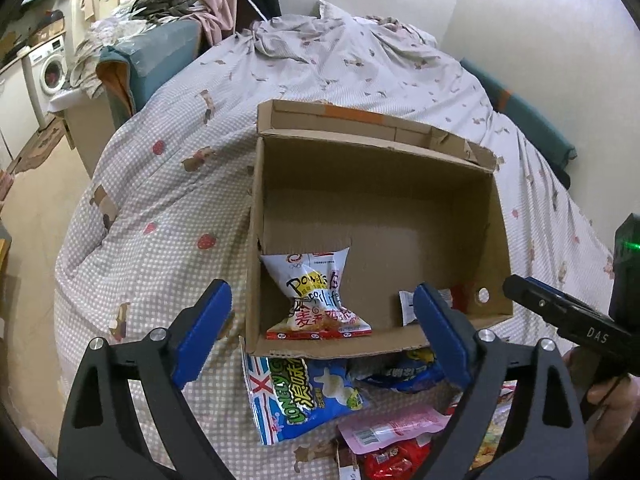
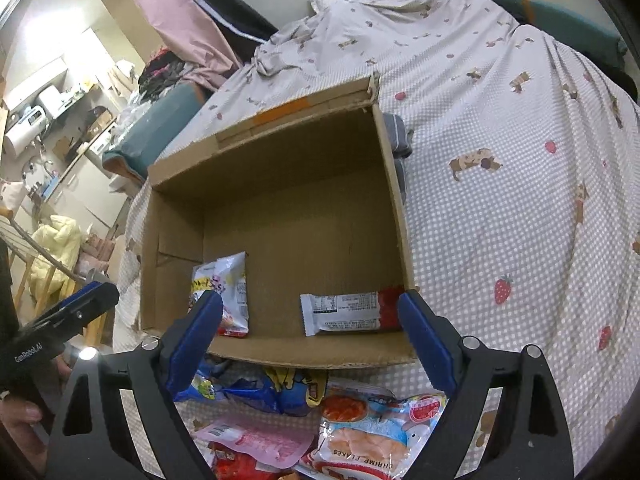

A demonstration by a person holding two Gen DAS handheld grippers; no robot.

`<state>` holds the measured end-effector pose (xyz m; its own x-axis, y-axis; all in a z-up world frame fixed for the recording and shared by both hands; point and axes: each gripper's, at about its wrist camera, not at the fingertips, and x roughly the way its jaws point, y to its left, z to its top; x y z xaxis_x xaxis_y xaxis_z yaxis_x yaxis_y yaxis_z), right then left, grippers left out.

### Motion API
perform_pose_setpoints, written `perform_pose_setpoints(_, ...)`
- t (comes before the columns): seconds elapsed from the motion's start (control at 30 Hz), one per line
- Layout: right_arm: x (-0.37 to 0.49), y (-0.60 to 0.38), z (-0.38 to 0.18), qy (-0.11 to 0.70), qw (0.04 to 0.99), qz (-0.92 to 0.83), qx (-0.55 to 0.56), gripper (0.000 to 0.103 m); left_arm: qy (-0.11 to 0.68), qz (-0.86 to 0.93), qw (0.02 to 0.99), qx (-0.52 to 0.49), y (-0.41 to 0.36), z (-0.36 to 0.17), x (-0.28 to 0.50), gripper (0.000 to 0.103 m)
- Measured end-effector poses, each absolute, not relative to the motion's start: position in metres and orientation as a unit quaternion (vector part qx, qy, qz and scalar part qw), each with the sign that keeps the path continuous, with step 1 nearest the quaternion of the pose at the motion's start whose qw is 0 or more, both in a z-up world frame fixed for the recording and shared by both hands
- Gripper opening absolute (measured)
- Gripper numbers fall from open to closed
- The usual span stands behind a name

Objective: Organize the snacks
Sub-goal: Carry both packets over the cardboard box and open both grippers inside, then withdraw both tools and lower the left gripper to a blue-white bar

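An open cardboard box [image 1: 400, 152] [image 2: 280, 148] sits on the bed. Inside lie a white snack bag [image 1: 316, 292] [image 2: 228, 284] at the left and a white-and-red bar [image 2: 348, 312] [image 1: 408, 304] at the right. Loose snacks lie before the box: a blue-green popcorn bag [image 1: 304, 396], a dark blue bag [image 2: 260, 394] [image 1: 404, 372], a pink packet [image 1: 392, 424] [image 2: 256, 440], a shrimp flakes bag [image 2: 376, 436] and a red packet [image 1: 392, 460]. My left gripper [image 1: 320, 328] is open and empty over the box's near edge. My right gripper [image 2: 310, 328] is open and empty there too.
The bed has a checked sheet [image 1: 168, 216] [image 2: 500, 208] with strawberry prints and a crumpled quilt [image 1: 320, 40] at the far end. A blue sofa arm [image 1: 152, 64] piled with clothes and a washing machine [image 1: 48, 68] stand at the left.
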<state>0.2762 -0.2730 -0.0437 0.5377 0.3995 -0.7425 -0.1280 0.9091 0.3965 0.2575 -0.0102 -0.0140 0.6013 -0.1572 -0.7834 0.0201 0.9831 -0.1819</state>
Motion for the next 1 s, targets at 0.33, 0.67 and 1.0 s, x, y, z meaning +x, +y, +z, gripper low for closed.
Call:
perform_pose_setpoints(0.33,0.246,-0.284,-0.023,0.432,0.879,0.128,0.156,0.092,0.44,-0.032,0.894,-0.082,-0.003,-0.006,0.231,0.09)
perform_pose_setpoints(0.67,0.22,-0.289,-0.017,0.428,0.883,0.117,0.152,0.092,0.444,-0.016,0.893,-0.072,0.001,-0.006,0.193,0.09)
perform_pose_setpoints(1.0,0.189,-0.291,-0.023,0.447,0.868,0.141,0.162,0.092,0.489,0.009,0.868,-0.088,0.016,-0.029,0.164,0.09)
